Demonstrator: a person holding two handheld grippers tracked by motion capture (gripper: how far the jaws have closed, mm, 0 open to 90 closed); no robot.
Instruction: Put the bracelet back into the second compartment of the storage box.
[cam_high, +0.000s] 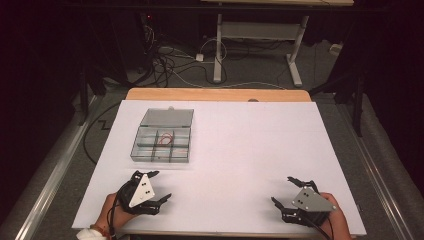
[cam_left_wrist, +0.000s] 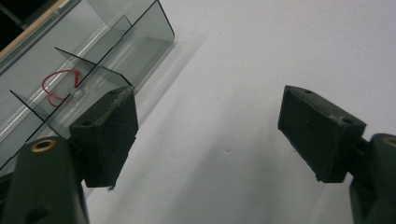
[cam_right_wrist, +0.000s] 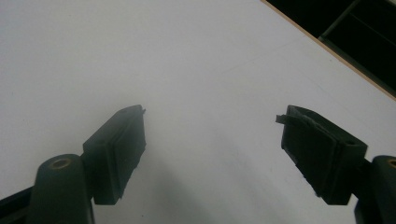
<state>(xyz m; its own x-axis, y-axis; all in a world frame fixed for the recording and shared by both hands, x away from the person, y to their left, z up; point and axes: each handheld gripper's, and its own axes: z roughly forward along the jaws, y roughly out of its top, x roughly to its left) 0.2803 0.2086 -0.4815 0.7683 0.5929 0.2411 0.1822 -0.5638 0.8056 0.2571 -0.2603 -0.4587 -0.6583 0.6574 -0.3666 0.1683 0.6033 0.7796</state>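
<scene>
Jaws stand wide apart on both the left gripper (cam_high: 159, 185) and right gripper (cam_high: 282, 189), each holding nothing above the white table (cam_high: 250, 150). Clear divided box (cam_high: 162, 136), lid raised, sits just beyond the left gripper, red band (cam_left_wrist: 58, 86) inside.

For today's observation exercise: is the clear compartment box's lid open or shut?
Open. The compartment box has its lid folded back flat behind it, leaving the compartments uncovered.

Smoky box (cam_high: 162, 141), white table (cam_high: 250, 150)

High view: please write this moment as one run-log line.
left tool: open, empty | right tool: open, empty | clear divided box: lid open, red loop inside | white table: both tools near front edge
</scene>
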